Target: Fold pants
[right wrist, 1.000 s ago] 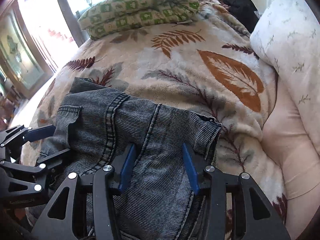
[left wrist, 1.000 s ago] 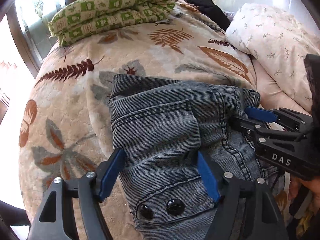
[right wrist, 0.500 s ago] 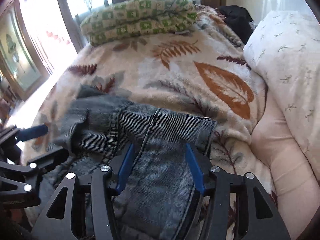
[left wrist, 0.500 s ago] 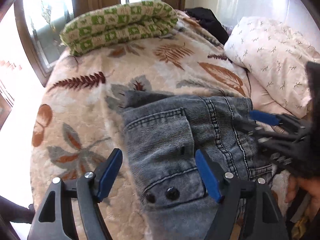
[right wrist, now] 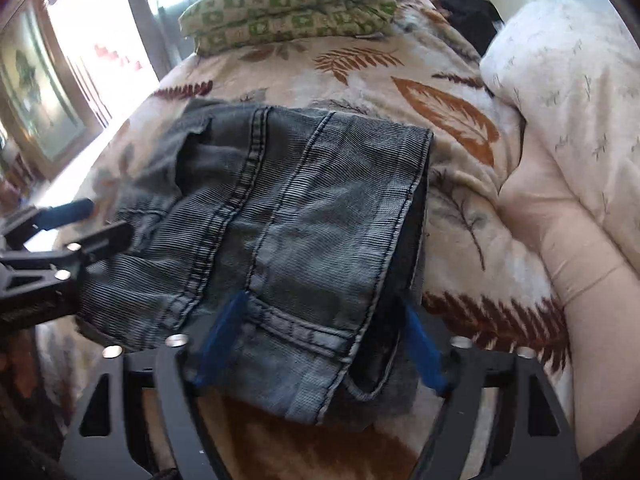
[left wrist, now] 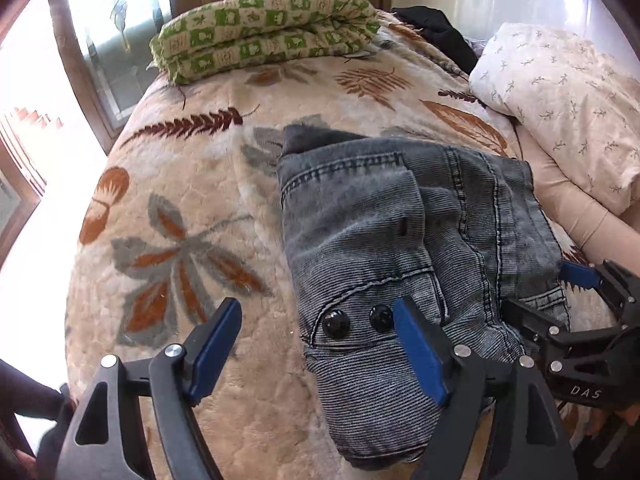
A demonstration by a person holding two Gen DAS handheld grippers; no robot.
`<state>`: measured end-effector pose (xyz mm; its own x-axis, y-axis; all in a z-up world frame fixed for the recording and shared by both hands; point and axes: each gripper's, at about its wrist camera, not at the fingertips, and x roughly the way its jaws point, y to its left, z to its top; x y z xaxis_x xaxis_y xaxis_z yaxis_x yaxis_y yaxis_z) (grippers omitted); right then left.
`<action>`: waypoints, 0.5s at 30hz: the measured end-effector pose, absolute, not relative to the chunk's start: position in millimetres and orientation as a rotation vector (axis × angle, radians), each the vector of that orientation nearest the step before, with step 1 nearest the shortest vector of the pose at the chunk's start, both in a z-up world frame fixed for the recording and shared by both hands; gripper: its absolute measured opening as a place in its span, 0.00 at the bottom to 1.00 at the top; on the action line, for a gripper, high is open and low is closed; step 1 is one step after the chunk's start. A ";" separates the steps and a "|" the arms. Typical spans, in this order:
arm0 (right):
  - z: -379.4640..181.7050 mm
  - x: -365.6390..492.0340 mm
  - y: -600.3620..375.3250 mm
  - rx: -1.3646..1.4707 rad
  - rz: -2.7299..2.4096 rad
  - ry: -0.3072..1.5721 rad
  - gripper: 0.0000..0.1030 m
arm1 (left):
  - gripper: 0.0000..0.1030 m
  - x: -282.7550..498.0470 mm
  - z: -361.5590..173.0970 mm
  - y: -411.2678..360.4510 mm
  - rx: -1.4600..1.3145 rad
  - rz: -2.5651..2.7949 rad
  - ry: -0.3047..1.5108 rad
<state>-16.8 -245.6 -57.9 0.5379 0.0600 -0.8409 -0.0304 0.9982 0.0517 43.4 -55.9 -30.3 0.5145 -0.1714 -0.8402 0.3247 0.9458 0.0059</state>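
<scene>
Grey-blue denim pants (left wrist: 400, 240) lie folded into a thick bundle on the leaf-patterned blanket (left wrist: 180, 200). My left gripper (left wrist: 316, 344) hovers over their near left edge, by two black buttons. Its jaws are wide and still opening, and the pads touch nothing. The same bundle of pants (right wrist: 300, 220) fills the right wrist view. My right gripper (right wrist: 324, 344) is blurred and its jaws are opening. The near waistband corner lies between the pads, which do not press on it. Each view also shows the other tool: the right gripper (left wrist: 548, 292) and the left gripper (right wrist: 88, 224).
A folded green checked quilt (left wrist: 260, 28) lies at the far end of the bed, with a black garment (left wrist: 432, 28) beside it. A sprigged pillow (left wrist: 560, 92) and a peach bolster (right wrist: 560, 240) line the right side. Windows stand along the left.
The right gripper's jaws have spread wide and let go of the denim they pinched. Both grippers have drawn back toward the near edge, so the pants lie farther ahead.
</scene>
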 end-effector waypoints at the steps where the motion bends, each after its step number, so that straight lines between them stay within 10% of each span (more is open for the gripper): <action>1: -60.1 -15.9 -248.9 0.058 0.061 1.006 0.83 | 0.79 44.3 -31.4 -54.9 0.159 -0.298 0.990; 15: -67.3 -14.9 -252.2 0.063 0.057 1.004 0.91 | 0.90 45.4 -41.3 -53.2 0.138 -0.262 0.993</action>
